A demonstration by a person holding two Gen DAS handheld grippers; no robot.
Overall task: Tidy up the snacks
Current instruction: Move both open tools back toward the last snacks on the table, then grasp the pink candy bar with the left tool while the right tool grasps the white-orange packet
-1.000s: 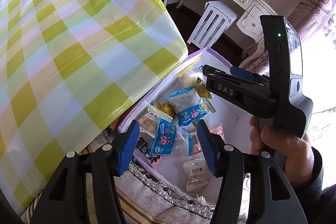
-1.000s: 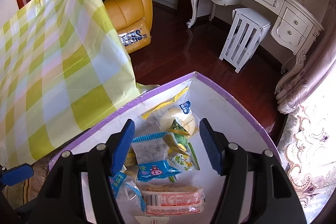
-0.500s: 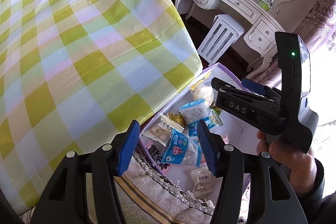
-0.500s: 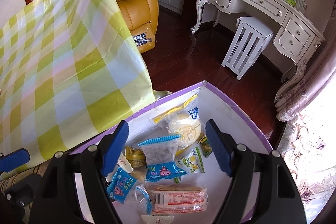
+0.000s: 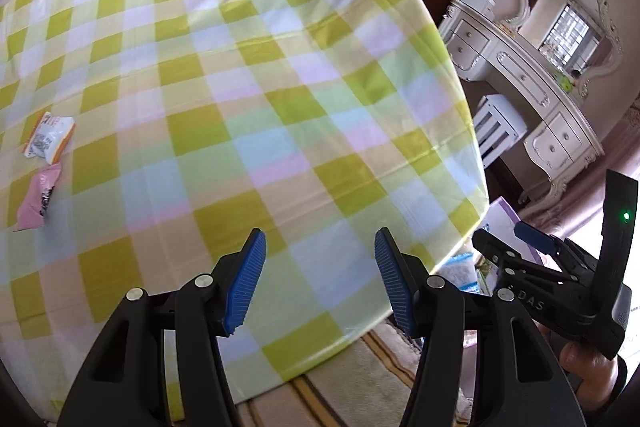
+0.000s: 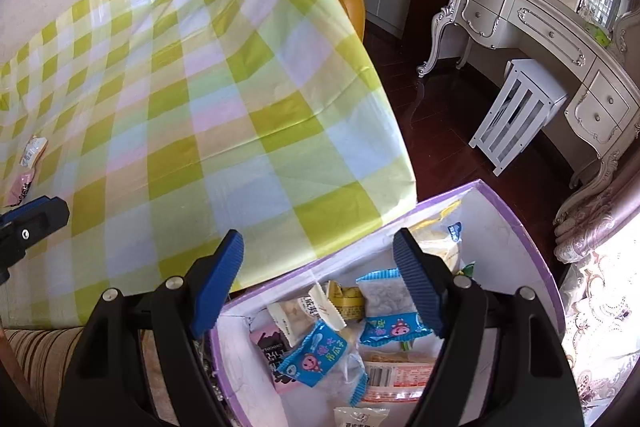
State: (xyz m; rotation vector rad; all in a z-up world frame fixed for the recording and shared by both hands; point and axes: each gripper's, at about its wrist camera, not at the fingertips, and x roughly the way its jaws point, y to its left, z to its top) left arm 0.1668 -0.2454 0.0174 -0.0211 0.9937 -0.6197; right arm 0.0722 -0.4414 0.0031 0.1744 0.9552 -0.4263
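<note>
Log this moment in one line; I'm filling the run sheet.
left gripper: open, empty, over table | right gripper: open, empty, above purple box | two snack packets on tablecloth

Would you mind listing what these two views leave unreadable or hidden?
- Purple-rimmed box, left wrist view: mostly hidden behind the table edge and right gripper.
- Two packets on the checked cloth, right wrist view: too small to read.
- Box contents, right wrist view: lowest packets cut off by the frame edge.
</note>
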